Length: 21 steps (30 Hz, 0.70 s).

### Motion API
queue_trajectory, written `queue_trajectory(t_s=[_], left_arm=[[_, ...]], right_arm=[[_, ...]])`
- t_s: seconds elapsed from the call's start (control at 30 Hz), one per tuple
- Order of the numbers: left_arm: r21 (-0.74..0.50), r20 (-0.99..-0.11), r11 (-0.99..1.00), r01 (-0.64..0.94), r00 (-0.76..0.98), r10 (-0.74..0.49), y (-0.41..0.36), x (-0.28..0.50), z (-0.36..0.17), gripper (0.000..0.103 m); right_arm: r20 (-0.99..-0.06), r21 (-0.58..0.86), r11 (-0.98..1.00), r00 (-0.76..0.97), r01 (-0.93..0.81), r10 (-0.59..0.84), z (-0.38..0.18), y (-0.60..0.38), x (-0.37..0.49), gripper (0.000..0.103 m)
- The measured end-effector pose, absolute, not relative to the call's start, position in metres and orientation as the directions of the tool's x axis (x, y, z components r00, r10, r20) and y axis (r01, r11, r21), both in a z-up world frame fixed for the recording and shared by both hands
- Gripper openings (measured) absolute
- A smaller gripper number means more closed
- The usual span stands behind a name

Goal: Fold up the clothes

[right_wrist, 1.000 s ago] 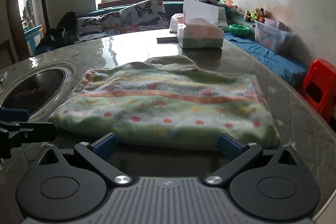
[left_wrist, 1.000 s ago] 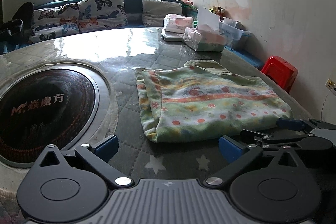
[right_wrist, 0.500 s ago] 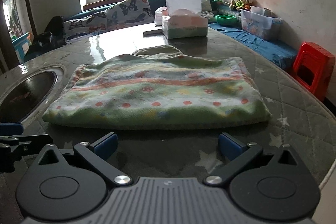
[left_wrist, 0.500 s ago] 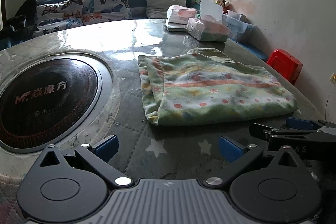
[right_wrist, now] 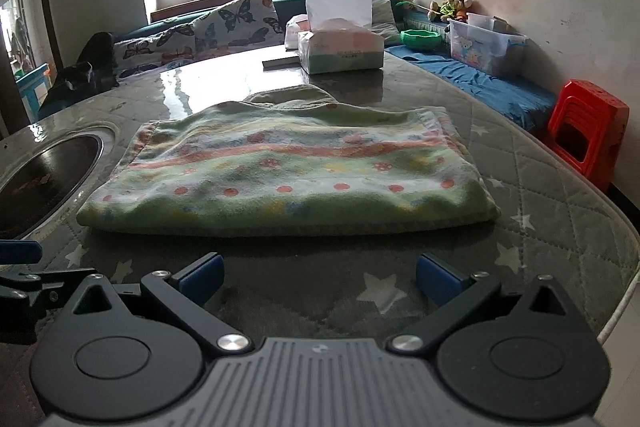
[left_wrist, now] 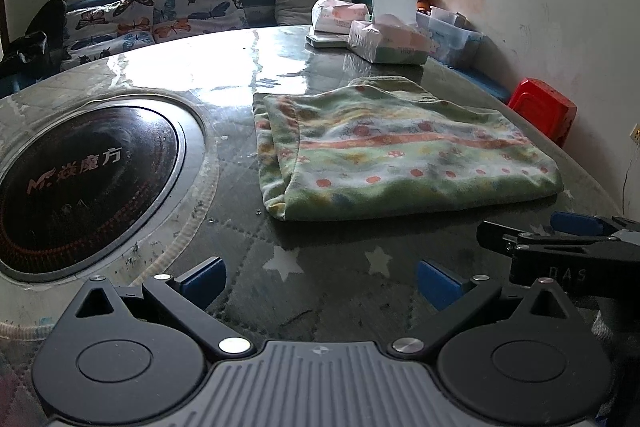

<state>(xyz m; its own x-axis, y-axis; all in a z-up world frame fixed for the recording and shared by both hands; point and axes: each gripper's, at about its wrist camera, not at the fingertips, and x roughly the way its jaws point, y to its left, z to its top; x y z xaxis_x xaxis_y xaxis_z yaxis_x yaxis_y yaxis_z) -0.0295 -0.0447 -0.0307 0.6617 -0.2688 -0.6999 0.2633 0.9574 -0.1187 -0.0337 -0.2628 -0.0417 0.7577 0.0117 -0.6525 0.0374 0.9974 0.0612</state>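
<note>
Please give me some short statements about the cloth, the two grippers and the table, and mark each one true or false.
1. The folded cloth lies flat on the table. True.
2. The right gripper is shut on the cloth. False: it is open, short of the cloth's near edge.
3. The left gripper is open and holds nothing. True.
4. The tissue box stands on the cloth. False: it stands on the table beyond it.
5. The round black cooktop lies under the cloth. False: it is beside it.
</note>
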Motion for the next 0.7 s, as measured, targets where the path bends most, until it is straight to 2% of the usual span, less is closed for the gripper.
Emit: queue_trajectory(t_s=[0.7], left_arm=[[-0.114,-0.701,0.956,0.268,0.660,-0.269,-0.049,-0.042,-0.027,0.103]], right_arm=[[-0.635,0.071,0.996,0.772,0.045,0.011,-0.037,-0.263,-0.044,0.103]])
